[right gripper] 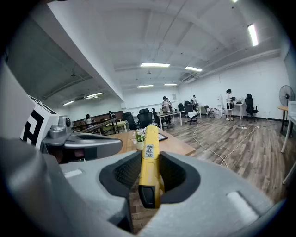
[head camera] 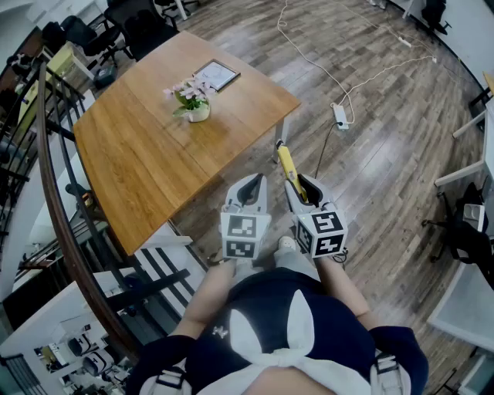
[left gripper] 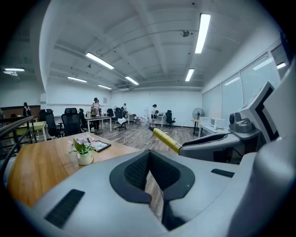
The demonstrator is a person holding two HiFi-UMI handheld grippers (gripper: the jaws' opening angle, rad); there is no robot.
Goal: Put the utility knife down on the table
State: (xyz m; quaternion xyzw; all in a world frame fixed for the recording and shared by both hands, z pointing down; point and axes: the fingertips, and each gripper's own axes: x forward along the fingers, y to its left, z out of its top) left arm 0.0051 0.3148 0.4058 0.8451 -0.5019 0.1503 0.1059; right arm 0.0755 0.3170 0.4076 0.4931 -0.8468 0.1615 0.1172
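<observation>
My right gripper (head camera: 297, 185) is shut on a yellow utility knife (head camera: 287, 164), which sticks out forward past the jaws. In the right gripper view the knife (right gripper: 149, 166) stands upright between the dark pads, black butt end nearest the camera. My left gripper (head camera: 255, 179) hangs just left of it, shut with nothing between its jaws (left gripper: 149, 152); the knife (left gripper: 166, 140) shows to its right. Both grippers hover over the wood floor, off the near corner of the wooden table (head camera: 139, 154), which lies ahead and to the left.
On the table stand a small potted plant (head camera: 193, 100) and a flat framed tablet (head camera: 216, 75). A power strip with white cables (head camera: 340, 116) lies on the floor to the right. A dark railing (head camera: 54, 154) runs along the left; office chairs (head camera: 147, 23) stand beyond.
</observation>
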